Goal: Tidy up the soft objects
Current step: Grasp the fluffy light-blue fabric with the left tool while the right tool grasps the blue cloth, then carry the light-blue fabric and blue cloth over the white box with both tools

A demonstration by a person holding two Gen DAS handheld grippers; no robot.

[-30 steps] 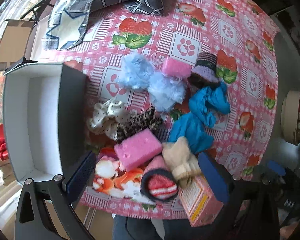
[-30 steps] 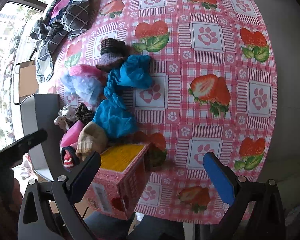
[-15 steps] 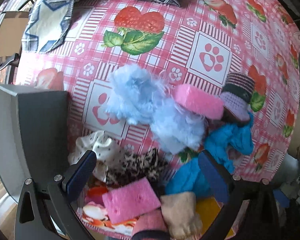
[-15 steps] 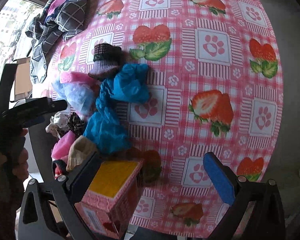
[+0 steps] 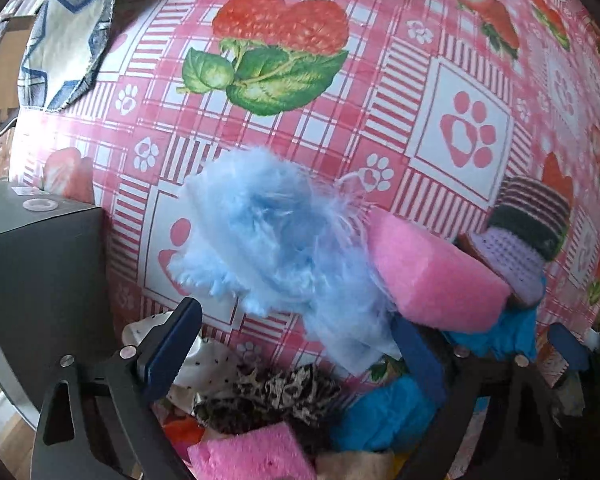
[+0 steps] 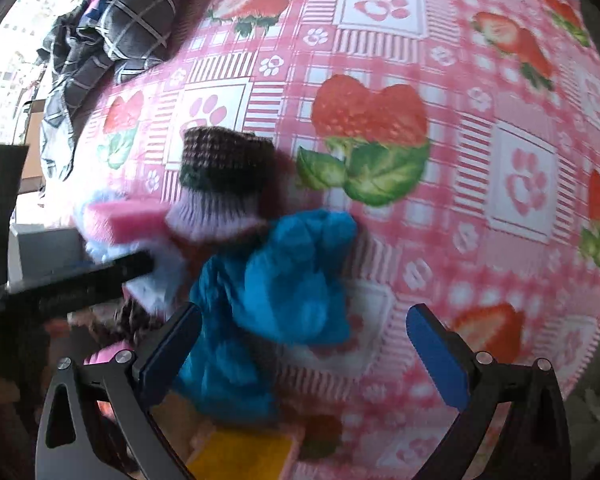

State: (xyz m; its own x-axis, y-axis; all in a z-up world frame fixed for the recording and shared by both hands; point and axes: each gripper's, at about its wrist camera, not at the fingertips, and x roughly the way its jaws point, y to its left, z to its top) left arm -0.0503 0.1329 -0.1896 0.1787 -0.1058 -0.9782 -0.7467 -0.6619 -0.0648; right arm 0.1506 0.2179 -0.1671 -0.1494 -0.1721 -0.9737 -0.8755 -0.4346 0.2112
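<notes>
1. The soft objects lie in a loose pile on the tablecloth, which is pink with strawberries and paw prints. In the left wrist view the pile fills the centre and lower half of the frame.
2. A fluffy light blue piece is in the middle of that view. A pink sponge touches its right side, and a knitted striped sock lies just right of the sponge.
3. Below them are a leopard-print cloth, a white dotted cloth, a bright blue cloth and a second pink sponge at the bottom edge.
4. The left gripper has its fingers wide apart and holds nothing; its opening is over the lower edge of the fluffy piece.
5. In the right wrist view, which is blurred, the bright blue cloth is in the centre, the knitted sock above it.
6. The right gripper is also spread open and empty, the blue cloth lying between its fingers.
7. A grey bin is at the left edge of the left wrist view, and a checked dark fabric is in the upper left of the right wrist view.
</notes>
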